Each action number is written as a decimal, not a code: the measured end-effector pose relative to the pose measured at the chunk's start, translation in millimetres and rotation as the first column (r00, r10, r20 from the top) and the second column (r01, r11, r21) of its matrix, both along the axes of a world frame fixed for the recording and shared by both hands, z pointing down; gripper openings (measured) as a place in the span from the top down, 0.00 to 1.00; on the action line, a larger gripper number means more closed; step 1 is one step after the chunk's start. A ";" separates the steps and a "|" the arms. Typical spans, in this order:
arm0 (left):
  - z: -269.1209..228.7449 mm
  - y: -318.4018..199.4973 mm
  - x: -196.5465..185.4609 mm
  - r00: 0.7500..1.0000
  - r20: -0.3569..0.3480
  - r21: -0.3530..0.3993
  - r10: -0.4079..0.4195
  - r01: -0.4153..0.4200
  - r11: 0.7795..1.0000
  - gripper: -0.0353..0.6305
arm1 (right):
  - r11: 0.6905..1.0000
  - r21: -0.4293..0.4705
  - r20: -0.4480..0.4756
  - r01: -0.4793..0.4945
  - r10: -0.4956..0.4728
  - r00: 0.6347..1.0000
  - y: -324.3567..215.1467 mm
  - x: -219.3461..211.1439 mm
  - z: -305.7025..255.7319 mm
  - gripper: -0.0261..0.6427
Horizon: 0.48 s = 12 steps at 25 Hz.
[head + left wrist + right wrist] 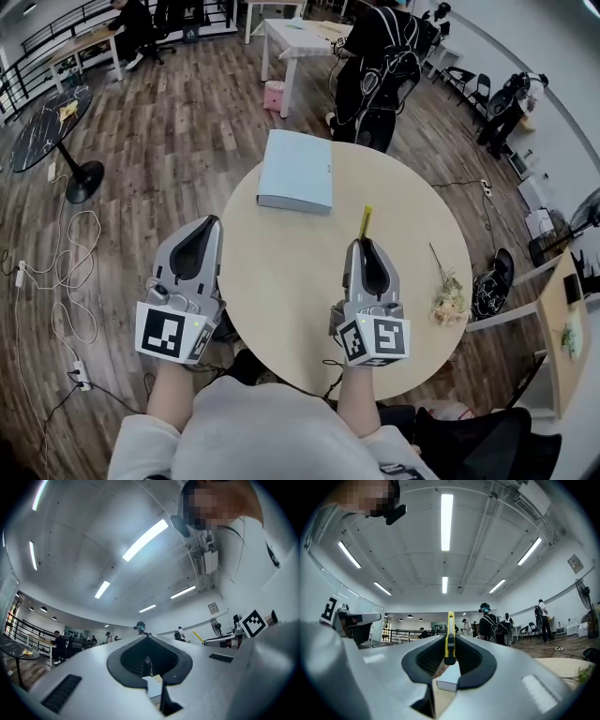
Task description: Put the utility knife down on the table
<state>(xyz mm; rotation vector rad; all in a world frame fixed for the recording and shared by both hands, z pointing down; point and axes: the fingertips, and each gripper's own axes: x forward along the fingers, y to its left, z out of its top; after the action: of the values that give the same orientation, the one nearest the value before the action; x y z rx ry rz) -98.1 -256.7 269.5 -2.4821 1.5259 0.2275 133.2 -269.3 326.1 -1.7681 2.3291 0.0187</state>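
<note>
A yellow utility knife [365, 222] sticks out forward from my right gripper [362, 243], which is shut on it above the round beige table [281, 291]. In the right gripper view the knife [450, 637] stands upright between the closed jaws, its yellow end pointing ahead. My left gripper [208, 225] hovers over the table's left edge, jaws closed with nothing in them; the left gripper view shows its tips [147, 637] meeting.
A pale blue closed box [297, 171] lies at the table's far side, also seen past the jaws as a box [449, 679]. A dried flower sprig [448, 298] rests near the right edge. A person [375, 70] stands beyond the table. Cables [66, 272] trail on the wooden floor.
</note>
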 end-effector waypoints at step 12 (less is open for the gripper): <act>12.6 -41.7 -8.9 1.000 -0.002 -0.037 0.004 -0.004 0.999 0.94 | 0.986 -0.164 -0.027 0.012 -0.016 1.000 -58.1 -17.6 60.3 0.85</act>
<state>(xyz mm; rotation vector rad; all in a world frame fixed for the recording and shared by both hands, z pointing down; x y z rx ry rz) -107.1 -298.4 282.1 -2.5142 1.5393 0.2050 115.6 -327.4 386.5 -1.8365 2.4256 -0.1562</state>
